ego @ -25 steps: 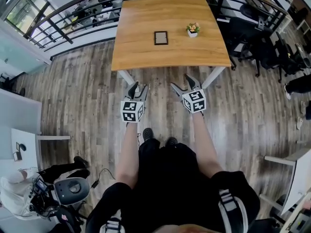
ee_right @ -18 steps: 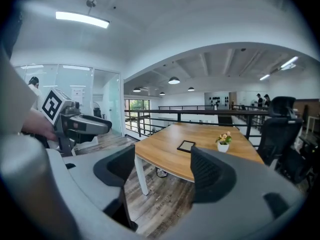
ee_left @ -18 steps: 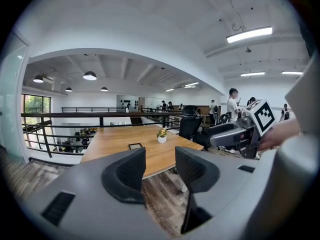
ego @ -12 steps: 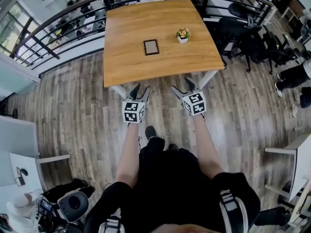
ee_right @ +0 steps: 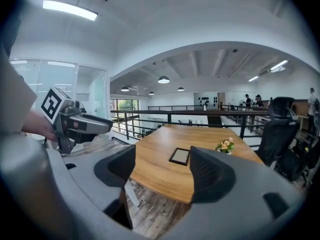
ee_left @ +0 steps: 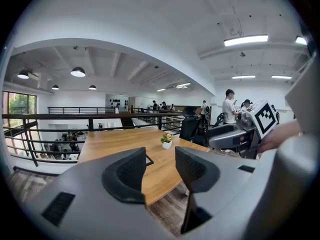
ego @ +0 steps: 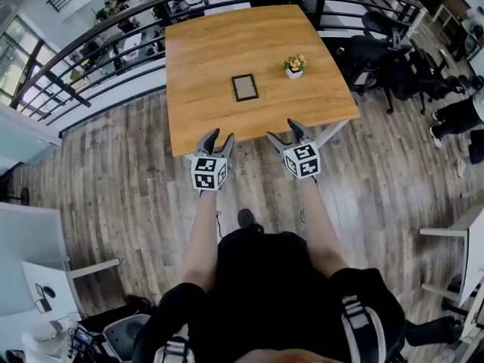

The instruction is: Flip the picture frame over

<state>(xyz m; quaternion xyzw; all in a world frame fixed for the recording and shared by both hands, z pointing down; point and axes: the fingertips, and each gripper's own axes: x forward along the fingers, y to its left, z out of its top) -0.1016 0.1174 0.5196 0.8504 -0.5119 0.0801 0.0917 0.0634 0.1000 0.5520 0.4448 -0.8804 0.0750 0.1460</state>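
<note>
We hold the left tool [ego: 221, 136] and the right tool [ego: 282, 129] side by side, close to the near edge of the big light-brown wooden worktop [ego: 212, 44]. Both tools have their jaws spread wide, and nothing sits between them. The small dark picture frame with a pale middle [ego: 244, 87] lies flat near the middle of the worktop, well away from both tools. A little white pot of orange and yellow flowers [ego: 295, 66] stands near the frame, on its right, and does not touch it. Under us is the grey-brown wooden plank floor [ego: 136, 172]. A black metal railing [ego: 98, 51] runs past the far and left sides of the worktop. Some black office chairs [ego: 393, 63] stand off to the right.
</note>
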